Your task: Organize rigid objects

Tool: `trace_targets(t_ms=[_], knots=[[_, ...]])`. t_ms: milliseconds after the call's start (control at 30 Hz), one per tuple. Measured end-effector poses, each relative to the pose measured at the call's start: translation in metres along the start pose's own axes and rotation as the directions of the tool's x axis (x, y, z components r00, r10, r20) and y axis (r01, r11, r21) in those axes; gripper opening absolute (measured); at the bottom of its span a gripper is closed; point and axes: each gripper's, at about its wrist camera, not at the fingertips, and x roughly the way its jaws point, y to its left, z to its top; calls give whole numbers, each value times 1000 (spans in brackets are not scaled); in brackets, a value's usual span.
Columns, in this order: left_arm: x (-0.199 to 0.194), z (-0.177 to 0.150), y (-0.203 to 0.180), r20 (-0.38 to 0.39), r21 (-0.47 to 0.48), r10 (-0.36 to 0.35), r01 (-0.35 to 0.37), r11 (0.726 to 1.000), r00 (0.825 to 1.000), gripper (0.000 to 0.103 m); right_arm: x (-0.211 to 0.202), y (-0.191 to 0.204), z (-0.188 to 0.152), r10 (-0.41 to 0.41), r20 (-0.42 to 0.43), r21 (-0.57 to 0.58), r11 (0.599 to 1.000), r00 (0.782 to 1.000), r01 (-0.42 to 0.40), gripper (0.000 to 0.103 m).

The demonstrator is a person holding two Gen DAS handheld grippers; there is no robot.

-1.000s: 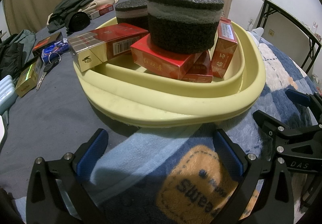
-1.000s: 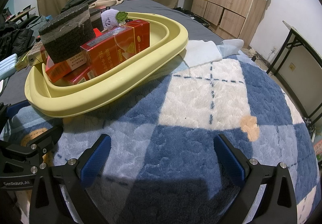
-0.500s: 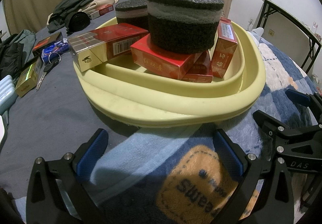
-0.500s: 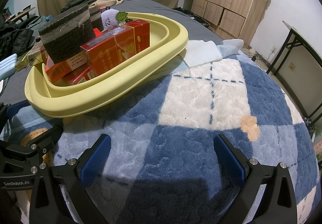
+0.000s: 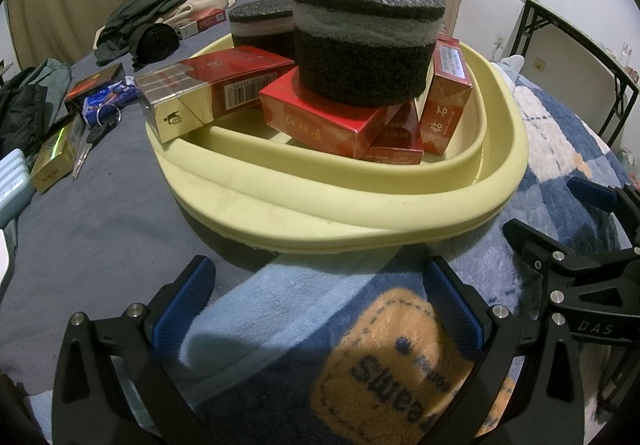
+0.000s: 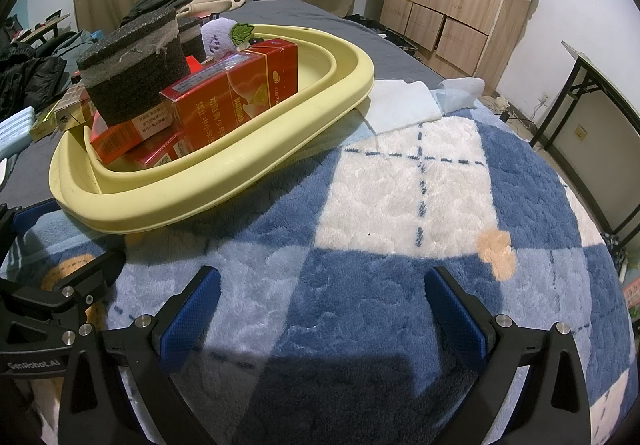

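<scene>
Left gripper [image 5: 318, 301] jaws wide, empty | right gripper [image 6: 322, 305] jaws wide, empty

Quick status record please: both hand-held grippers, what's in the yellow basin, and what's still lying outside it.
left hand-held gripper: open, empty, over the blanket
right hand-held gripper: open, empty, over the blanket
basin: on the bed, near edge on the blanket
in basin: red boxes, two dark sponges, a small plush
top of pile: big sponge on a red box
outside basin: yellow box, key, dark box, clothes
</scene>
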Motion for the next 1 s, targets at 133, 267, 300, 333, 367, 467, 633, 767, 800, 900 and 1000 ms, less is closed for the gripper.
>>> trace_targets(t_ms=[133, 267, 300, 333, 367, 467, 633, 767, 800, 900, 1000], knots=[[-1, 0, 0, -1, -1, -1, 1, 1000, 1000, 103, 0, 0, 0, 0, 0, 0, 1000, 1000, 0, 103], [-1, 0, 0, -1, 0, -1, 1, 1000, 1000, 103, 0, 0, 0, 0, 0, 0, 1000, 1000, 0, 103], [-1, 0, 1, -1, -1, -1, 1, 1000, 1000, 103, 0, 0, 0, 0, 0, 0, 1000, 1000, 0, 103], [-1, 0, 1, -1, -3, -3, 3, 1000, 1000, 103, 0, 0, 0, 0, 0, 0, 1000, 1000, 0, 103], [-1, 0, 0, -1, -2, -2, 2, 1000, 1000, 103, 0, 0, 0, 0, 0, 0, 1000, 1000, 0, 103], [-1, 0, 1, -2, -1, -1, 1, 1000, 1000, 103, 0, 0, 0, 0, 0, 0, 1000, 1000, 0, 103], [-2, -1, -1, -1, 0, 0, 0, 1000, 1000, 103, 0, 0, 0, 0, 0, 0, 1000, 1000, 0, 103], [-2, -1, -1, -1, 0, 0, 0, 1000, 1000, 103, 0, 0, 0, 0, 0, 0, 1000, 1000, 0, 103], [-2, -1, -1, -1, 0, -1, 1, 1000, 1000, 103, 0, 0, 0, 0, 0, 0, 1000, 1000, 0, 103], [-2, -1, -1, 1, -1, -2, 2, 1000, 1000, 103, 0, 0, 0, 0, 0, 0, 1000, 1000, 0, 103], [-2, -2, -1, 0, -1, -2, 2, 1000, 1000, 103, 0, 0, 0, 1, 0, 0, 1000, 1000, -1, 103]])
